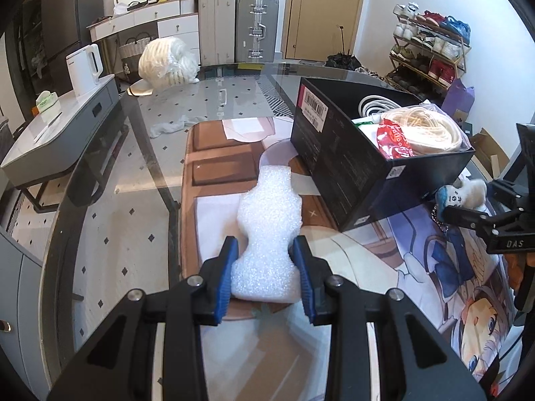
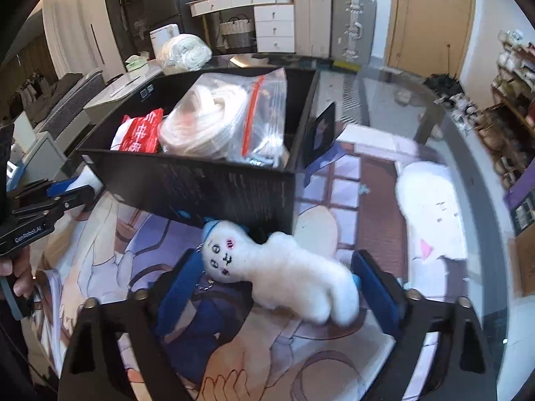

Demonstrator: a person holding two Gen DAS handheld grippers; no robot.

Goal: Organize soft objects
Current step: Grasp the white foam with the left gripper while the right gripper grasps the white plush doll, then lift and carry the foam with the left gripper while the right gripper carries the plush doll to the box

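My left gripper (image 1: 265, 250) is shut on a white foam piece (image 1: 269, 224) that lies on the printed mat (image 1: 384, 267); the foam is pinched narrow between the blue pads. My right gripper (image 2: 274, 274) is wide open with a white plush keychain toy (image 2: 281, 267) lying slantwise between its fingers, low over the mat; whether a pad touches it is unclear. The toy also shows in the left wrist view (image 1: 463, 193). A black box (image 1: 351, 167) (image 2: 207, 183) holds a bagged white rope coil (image 2: 220, 123), a red packet (image 2: 140, 133) and a white cable.
A flat white plush piece (image 2: 431, 207) lies on the mat right of the box. A white sock (image 1: 167, 127) and a bagged white bundle (image 1: 167, 61) lie on the glass table (image 1: 117, 200). A side cabinet with a kettle (image 1: 85, 67) stands left.
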